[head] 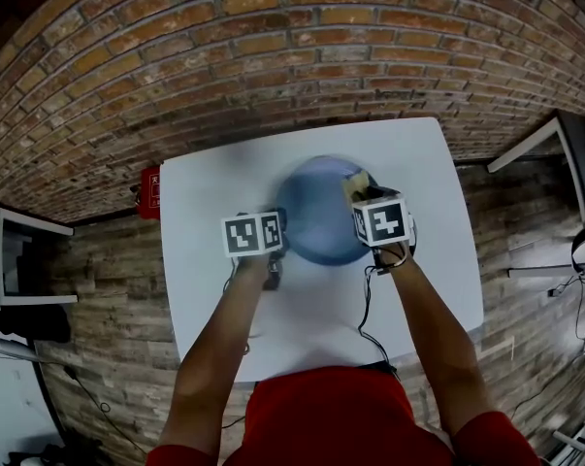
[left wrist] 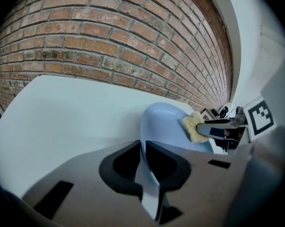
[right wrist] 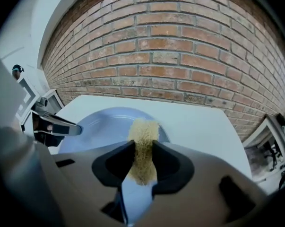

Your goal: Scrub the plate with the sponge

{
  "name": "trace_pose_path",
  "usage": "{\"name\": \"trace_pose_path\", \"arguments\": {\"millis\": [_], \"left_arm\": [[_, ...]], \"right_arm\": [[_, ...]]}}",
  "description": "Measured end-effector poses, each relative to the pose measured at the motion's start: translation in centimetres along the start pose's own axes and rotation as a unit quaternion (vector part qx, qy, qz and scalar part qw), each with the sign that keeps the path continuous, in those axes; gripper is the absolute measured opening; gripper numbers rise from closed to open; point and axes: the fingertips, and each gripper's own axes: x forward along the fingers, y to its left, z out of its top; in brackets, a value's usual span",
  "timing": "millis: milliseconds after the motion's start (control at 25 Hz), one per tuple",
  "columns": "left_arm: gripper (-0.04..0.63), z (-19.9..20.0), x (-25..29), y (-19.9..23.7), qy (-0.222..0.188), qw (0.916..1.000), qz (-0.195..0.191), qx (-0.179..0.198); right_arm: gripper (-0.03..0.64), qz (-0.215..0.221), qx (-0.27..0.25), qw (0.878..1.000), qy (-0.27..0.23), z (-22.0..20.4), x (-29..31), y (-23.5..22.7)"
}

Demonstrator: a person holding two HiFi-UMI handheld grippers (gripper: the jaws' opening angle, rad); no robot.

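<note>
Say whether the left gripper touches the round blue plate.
Touching: in the left gripper view, the left gripper clamps the round blue plate by its rim.

Two grippers — left gripper (left wrist: 143,148), right gripper (right wrist: 142,150) — one plate (right wrist: 102,124), one sponge (right wrist: 143,131)

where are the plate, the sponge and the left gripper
plate (head: 311,216): head view, bare blue middle
sponge (right wrist: 143,136): right gripper view, its yellow upper part
left gripper (left wrist: 142,148): left gripper view, midway between its fingertips, clamped on the plate's rim

Red short-sleeved shirt (head: 336,416). The left gripper (left wrist: 143,148) and right gripper (right wrist: 142,148) are grey with black pads (left wrist: 117,167), each with a white, black-marked cube (head: 252,234). A black cable (head: 363,309) leaves the right.
</note>
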Motion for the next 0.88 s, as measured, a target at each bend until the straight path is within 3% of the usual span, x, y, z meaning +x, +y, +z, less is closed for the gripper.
{"name": "trace_pose_path", "arguments": {"millis": [280, 440, 640, 880], "left_arm": [[0.046, 0.0, 0.0, 0.1, -0.001, 1.0, -0.001, -0.002], [0.046, 0.0, -0.1, 0.0, 0.0, 1.0, 0.0, -0.001], [0.046, 0.0, -0.1, 0.1, -0.002, 1.0, 0.001, 0.001], [0.046, 0.0, -0.1, 0.2, -0.001, 1.0, 0.0, 0.006]], "right_arm": [[0.12, 0.086, -0.018, 0.996, -0.005, -0.2, -0.6, 9.7], [0.12, 0.106, -0.023, 0.994, 0.006, -1.0, -0.1, 12.4], [0.12, 0.096, -0.029, 0.995, 0.011, -1.3, -0.1, 11.7], [0.12, 0.046, -0.013, 0.999, 0.019, -2.7, -1.0, 5.8]]}}
